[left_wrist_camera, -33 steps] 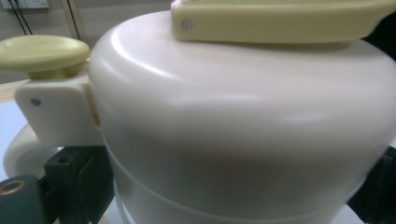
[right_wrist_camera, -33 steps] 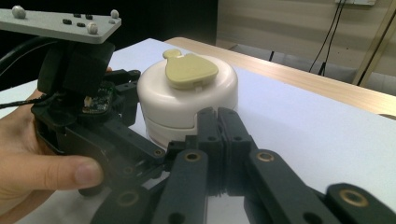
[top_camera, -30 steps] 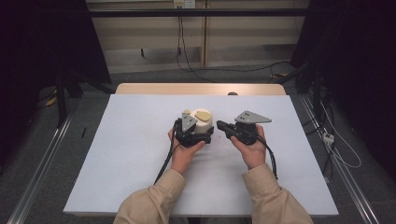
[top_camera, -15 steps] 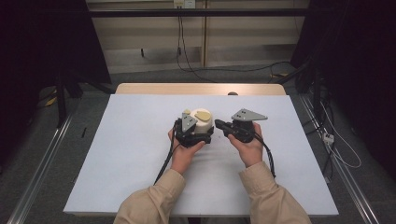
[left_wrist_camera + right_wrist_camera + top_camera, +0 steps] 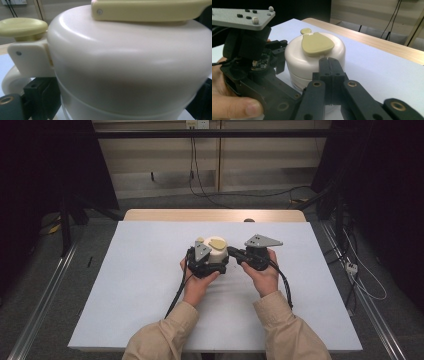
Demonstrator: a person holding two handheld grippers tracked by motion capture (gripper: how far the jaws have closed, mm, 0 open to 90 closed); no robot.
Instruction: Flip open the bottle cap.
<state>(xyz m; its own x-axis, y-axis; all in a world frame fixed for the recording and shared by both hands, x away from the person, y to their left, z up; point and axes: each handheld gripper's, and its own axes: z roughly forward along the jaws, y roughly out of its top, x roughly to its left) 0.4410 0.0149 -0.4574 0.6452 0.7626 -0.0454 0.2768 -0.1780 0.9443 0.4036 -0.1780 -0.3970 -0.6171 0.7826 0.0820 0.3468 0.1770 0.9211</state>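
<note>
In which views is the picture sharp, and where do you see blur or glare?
High view: evenly lit table, dark surroundings, sharp. Left gripper view: the cream container is very close and soft, with faint highlights on its dome. Right gripper view: the container and its yellow lid tab are fairly sharp, while the near jaws are blurred.

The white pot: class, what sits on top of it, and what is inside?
On top of the white pot lies a yellow-green flap, with a small round knob at its edge. The inside is covered, so its contents cannot be seen.
</note>
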